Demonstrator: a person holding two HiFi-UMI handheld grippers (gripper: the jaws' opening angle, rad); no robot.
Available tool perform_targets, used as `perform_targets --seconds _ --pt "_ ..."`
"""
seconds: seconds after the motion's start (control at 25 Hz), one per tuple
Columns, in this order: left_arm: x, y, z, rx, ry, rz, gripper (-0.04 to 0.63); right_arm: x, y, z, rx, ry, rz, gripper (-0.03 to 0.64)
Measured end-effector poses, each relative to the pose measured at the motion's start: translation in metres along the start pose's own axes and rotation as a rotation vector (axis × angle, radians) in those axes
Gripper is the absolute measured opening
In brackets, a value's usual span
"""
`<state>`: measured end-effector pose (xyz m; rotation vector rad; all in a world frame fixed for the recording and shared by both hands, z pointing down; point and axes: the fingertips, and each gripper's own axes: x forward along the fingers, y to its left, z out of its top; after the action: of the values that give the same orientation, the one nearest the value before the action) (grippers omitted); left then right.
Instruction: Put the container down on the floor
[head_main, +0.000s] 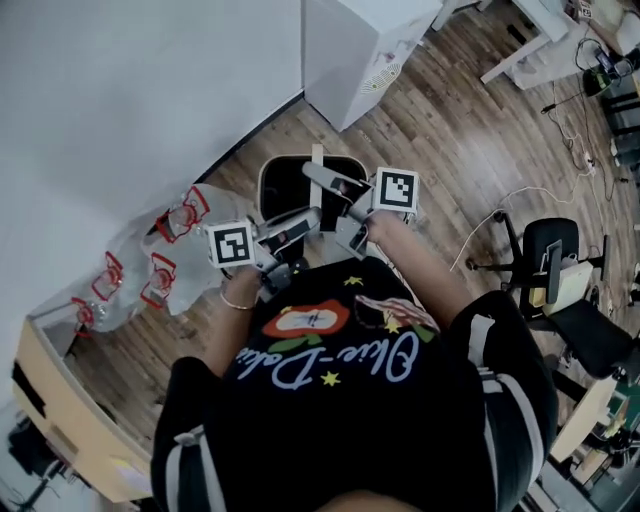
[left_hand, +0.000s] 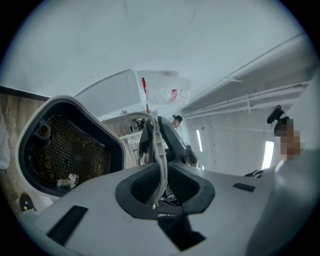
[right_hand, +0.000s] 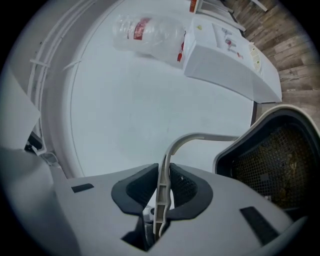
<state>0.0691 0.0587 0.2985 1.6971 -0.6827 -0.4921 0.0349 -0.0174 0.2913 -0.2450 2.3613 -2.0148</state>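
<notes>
Both claws are closed on the container's thin pale handle (left_hand: 159, 145): the left gripper (left_hand: 161, 186) pinches it between its dark pads, and the right gripper (right_hand: 162, 192) clamps the same strip, which curves away from its jaws towards the rim. The container (head_main: 265, 185), a white-rimmed bin with a dark mesh lining and a few scraps inside, hangs in front of the person with its mouth up, over the wooden floor (head_main: 450, 150) close to the white wall (head_main: 130, 100). From these views I cannot tell how near its base is to the boards, but it looks carried rather than set down. To finish well, lower both hands together at the same pace so the handle stays level and the bin does not swing or tip its scraps out. The best spot seems to be the bare boards right below, clear of the plastic bottles (head_main: 150, 270) lying just to the left and of the white cabinet (head_main: 370, 50) ahead. Let the base meet the floor flat, and only once the handle goes slack should the jaws come apart. Opening either side early would throw the load onto one thin grip.
</notes>
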Motion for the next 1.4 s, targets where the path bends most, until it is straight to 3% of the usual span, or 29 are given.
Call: perform_targets --seconds 0.44,0.64,0.8,1.0,1.4 --pt "0.018 0.022 0.065 0.002 -0.205 0.071 0.051 0.057 -0.013 0.042 -0.025 0.249 0.035 0.058" --pt "0.032 0.031 0.085 -0.045 -0.281 0.095 0.051 0.069 -0.02 0.061 -0.019 0.321 0.032 0.058" --pt "0.043 0.047 0.117 -0.099 -0.317 0.087 0.051 0.093 -0.036 0.086 -0.008 0.364 0.014 0.058" --pt "0.046 0.077 0.155 -0.123 -0.338 0.134 0.051 0.127 -0.06 0.109 0.031 0.426 -0.016 0.057" --pt "0.053 0.088 0.156 -0.123 -0.397 0.155 0.051 0.13 -0.073 0.11 0.008 0.51 -0.019 0.058"
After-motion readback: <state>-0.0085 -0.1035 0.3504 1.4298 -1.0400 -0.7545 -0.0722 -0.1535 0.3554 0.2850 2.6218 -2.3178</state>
